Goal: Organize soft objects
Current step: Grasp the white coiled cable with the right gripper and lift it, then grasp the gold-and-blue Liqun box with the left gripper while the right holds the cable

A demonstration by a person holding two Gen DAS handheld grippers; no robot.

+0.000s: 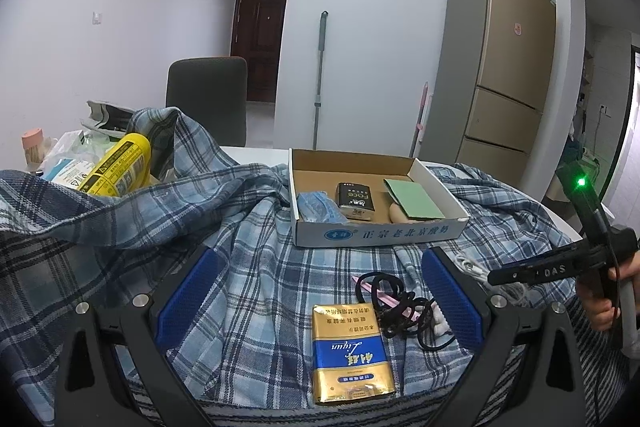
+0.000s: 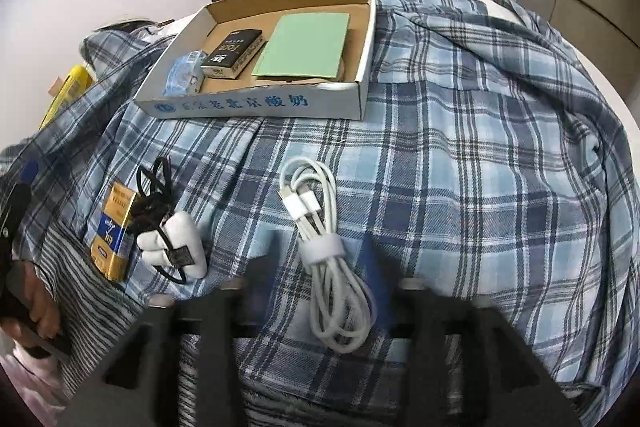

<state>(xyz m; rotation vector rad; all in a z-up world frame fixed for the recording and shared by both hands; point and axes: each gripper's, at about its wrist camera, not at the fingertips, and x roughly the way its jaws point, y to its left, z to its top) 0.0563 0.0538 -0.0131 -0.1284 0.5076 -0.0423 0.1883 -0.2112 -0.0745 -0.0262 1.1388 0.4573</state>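
Observation:
A blue plaid shirt [image 2: 460,147] is spread over the table. On it lies a coiled white cable [image 2: 320,239] between the fingers of my right gripper [image 2: 322,251], which is open and angled down at it. To the left lie a gold pack [image 2: 114,223], a tangled black cord [image 2: 154,199] and a small white soft piece [image 2: 180,243]. My left gripper [image 1: 318,287] is open wide, its blue pads [image 1: 188,291] on either side of the gold pack [image 1: 352,351] and black cord [image 1: 400,303]. In the left wrist view my right gripper [image 1: 504,275] shows at the right, held in a hand.
An open cardboard box [image 1: 376,233] sits on the shirt, holding a blue packet [image 1: 318,207], a black pack [image 1: 354,201] and a green notebook [image 1: 414,199]. A yellow can [image 1: 116,163] and bags lie at the far left. A chair [image 1: 208,95] stands behind the table.

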